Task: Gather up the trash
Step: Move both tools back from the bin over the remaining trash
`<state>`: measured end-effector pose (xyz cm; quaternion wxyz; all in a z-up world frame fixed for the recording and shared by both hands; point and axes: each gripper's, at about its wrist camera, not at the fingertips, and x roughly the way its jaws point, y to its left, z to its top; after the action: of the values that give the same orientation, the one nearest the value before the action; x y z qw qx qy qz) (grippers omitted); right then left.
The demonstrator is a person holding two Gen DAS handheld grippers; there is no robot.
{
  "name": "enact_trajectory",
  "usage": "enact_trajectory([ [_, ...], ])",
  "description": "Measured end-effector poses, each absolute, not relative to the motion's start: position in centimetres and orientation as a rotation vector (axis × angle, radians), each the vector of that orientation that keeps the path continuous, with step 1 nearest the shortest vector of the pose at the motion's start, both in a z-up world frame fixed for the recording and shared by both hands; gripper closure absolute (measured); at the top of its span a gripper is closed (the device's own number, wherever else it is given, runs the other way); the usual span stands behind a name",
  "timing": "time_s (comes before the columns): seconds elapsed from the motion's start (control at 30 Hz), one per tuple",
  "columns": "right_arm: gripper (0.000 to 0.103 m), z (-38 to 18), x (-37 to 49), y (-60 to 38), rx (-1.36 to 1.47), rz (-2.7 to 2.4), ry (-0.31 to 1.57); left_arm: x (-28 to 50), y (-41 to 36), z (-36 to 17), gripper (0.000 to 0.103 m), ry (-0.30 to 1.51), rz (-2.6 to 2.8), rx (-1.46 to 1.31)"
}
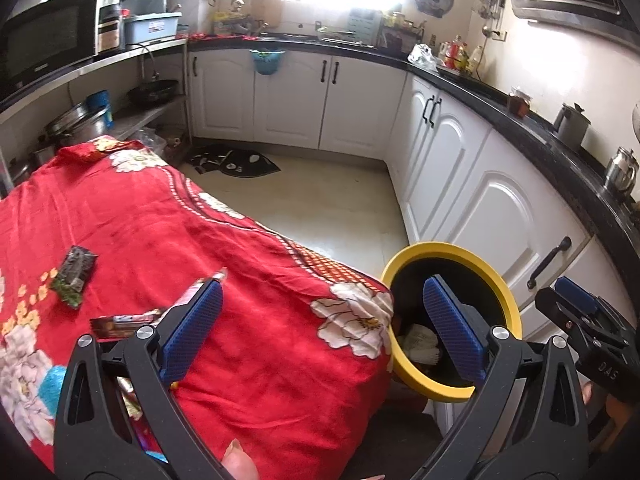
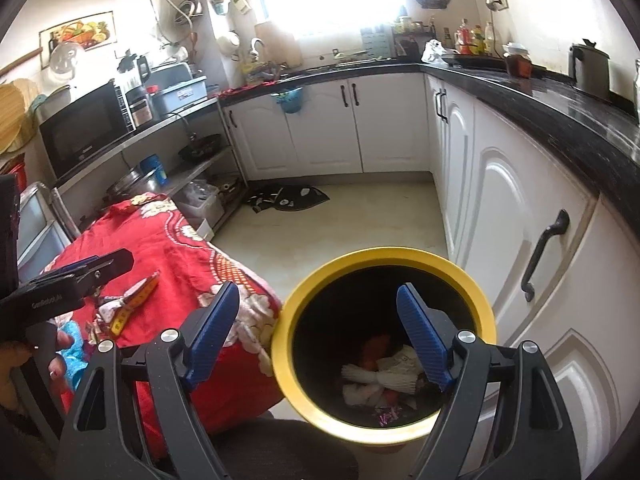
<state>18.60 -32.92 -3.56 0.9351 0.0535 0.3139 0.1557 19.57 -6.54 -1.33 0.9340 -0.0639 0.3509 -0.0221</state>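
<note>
Several wrappers (image 1: 76, 280) lie on the red cloth (image 1: 240, 280) at left, the left gripper (image 1: 320, 320) spread and empty above them, the right gripper (image 2: 320, 336) spread over the bin (image 2: 480, 296), so a hasty pinch might snag cloth.

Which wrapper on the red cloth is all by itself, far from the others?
The dark green wrapper. It lies alone out on the red cloth, while the brown wrapper and the rest bunch together by the left gripper.
</note>
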Motion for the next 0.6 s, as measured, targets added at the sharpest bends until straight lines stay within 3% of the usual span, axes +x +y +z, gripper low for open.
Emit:
enact_trajectory([
  [0.6, 0.025, -1.8, 16.1, -27.4, 0.051, 0.443, 0.611, 16.4, -0.8, 0.2, 0.011, 0.654, 0.059, -0.181],
])
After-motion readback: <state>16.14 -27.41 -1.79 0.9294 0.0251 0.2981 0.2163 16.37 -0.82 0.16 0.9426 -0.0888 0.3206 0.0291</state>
